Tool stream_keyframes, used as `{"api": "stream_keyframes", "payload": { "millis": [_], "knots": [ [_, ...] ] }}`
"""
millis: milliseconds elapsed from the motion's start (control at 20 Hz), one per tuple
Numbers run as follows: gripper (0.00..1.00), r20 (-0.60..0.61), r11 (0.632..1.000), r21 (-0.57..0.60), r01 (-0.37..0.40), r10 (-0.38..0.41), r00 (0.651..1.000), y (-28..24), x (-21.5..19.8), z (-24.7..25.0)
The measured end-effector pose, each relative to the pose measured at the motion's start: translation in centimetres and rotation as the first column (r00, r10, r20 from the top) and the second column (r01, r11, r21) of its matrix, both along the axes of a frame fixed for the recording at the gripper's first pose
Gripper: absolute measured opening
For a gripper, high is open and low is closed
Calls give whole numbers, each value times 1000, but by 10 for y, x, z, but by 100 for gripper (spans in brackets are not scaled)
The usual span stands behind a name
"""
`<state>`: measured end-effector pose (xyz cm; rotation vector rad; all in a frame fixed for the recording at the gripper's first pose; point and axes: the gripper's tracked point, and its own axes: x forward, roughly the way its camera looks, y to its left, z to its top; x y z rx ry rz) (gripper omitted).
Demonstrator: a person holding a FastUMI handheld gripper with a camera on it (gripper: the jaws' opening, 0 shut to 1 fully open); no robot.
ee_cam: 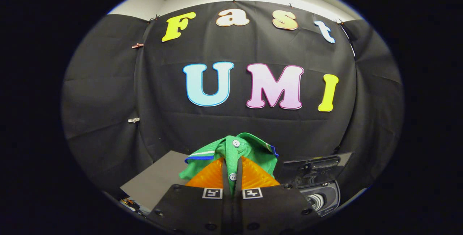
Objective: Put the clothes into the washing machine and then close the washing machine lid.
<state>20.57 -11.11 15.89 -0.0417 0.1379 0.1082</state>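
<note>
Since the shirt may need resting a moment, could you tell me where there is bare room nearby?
The gripper is shut on the green shirt. Bare room: the grey tabletop left of it. It is crowded right of the fingers, where the washing machine stands.

A flat grey tabletop [155,180] spreads out below and to the left of the gripper's fingers, its far corner reaching toward the black cloth wall. To the right of the fingers a dark-bodied washing machine [320,191] with a round opening and a raised lid stands; what it rests on is hidden.
</note>
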Motion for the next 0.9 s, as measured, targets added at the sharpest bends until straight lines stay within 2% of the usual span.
{"api": "stream_keyframes", "payload": {
  "millis": [450,900],
  "knots": [
    [5,26,997,-28,68,-67,997,-125,7,8],
    [5,-6,988,-73,134,-135,991,-204,20,-25]
  ]
}}
